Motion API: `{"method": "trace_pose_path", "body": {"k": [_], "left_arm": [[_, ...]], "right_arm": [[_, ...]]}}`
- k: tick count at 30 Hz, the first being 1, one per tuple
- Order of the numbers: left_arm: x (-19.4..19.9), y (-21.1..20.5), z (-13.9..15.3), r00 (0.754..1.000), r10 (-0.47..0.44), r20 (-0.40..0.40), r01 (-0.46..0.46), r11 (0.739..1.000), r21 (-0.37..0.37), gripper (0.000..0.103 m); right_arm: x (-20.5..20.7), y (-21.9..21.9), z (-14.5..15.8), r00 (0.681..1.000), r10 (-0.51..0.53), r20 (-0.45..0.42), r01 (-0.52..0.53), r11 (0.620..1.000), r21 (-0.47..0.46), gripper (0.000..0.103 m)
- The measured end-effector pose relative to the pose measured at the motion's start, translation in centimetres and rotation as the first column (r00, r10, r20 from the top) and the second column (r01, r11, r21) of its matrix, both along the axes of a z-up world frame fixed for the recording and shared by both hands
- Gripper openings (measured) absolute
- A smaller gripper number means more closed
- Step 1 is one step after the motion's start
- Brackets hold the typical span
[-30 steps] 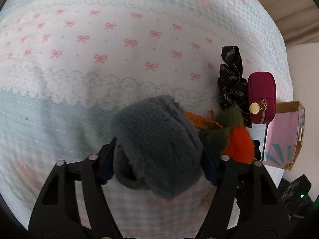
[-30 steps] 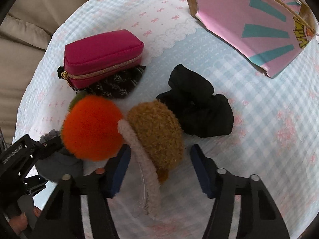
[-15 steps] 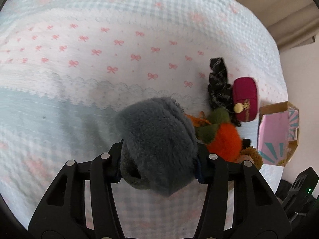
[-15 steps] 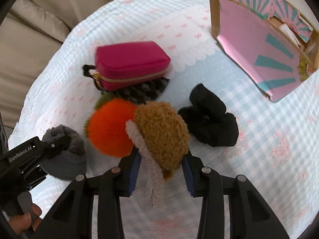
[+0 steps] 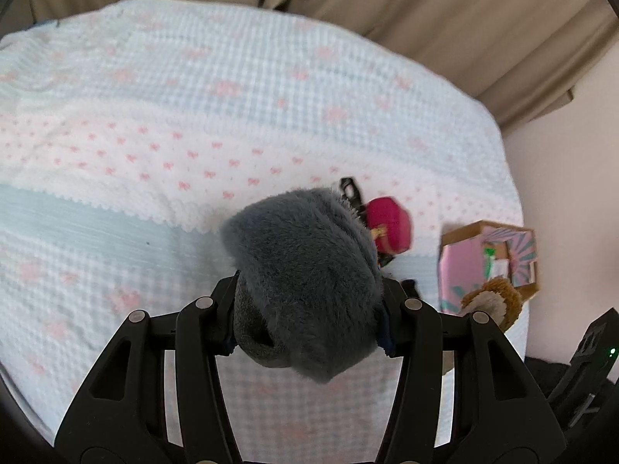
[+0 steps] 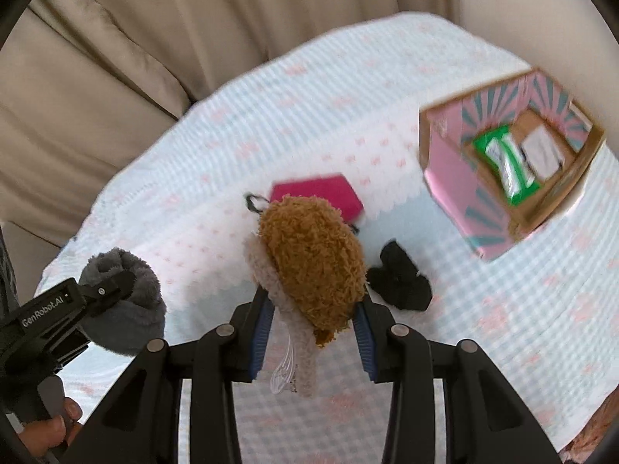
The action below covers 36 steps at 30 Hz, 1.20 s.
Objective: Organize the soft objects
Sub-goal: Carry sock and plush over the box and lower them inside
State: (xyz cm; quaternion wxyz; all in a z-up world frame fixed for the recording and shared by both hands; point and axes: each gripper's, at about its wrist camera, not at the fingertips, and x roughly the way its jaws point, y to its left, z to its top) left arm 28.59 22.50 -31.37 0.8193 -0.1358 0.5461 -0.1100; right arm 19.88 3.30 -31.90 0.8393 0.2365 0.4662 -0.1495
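My left gripper (image 5: 309, 309) is shut on a grey fluffy plush (image 5: 305, 282) and holds it well above the bed; it also shows in the right wrist view (image 6: 127, 301) at the lower left. My right gripper (image 6: 309, 328) is shut on a brown fuzzy plush (image 6: 313, 259) with a cream rim, lifted above the bed; it shows in the left wrist view (image 5: 495, 301) too. A pink open box (image 6: 503, 178) with a green packet inside stands at the right, and also shows in the left wrist view (image 5: 487, 266).
A magenta zip pouch (image 6: 332, 193) lies behind the brown plush on the blue-and-white checked bedspread (image 5: 193, 96). A black soft item (image 6: 402, 282) lies to its right. Beige curtains (image 6: 135, 58) hang behind the bed.
Both grippers have risen and pulled back from the bed with their plush items, so the pouch and box look smaller. The orange plush is hidden now.
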Motion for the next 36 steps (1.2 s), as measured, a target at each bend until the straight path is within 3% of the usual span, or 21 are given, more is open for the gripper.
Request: {"method": "trace_pose_path", "body": {"k": [11, 21, 27, 36], "left_arm": [[-4.5, -3.9, 9.0, 0.993, -0.019, 0.113, 0.021, 1.0, -0.02, 0.049], [-8.9, -15.5, 14.1, 0.98, -0.071, 0.186, 0.075, 0.997, -0.015, 0.049], [-9.9, -24.9, 13.3, 0.982, -0.102, 0.156, 0.107, 0.994, -0.023, 0.049], [-8.8, -38.1, 8.7, 0.989, -0.137, 0.063, 0.137, 0.991, 0.001, 0.049]], "right_arm": [[-3.5, -4.5, 11.0, 0.991, -0.008, 0.136, 0.013, 0.999, -0.04, 0.036], [-7.7, -15.3, 16.3, 0.984, -0.007, 0.177, 0.014, 0.999, -0.039, 0.036], [-8.8, -23.5, 16.5, 0.988, 0.027, 0.149, -0.021, 0.999, -0.04, 0.036], [-7.5, -35.1, 13.9, 0.993, 0.077, 0.089, -0.075, 0.997, -0.027, 0.036]]}}
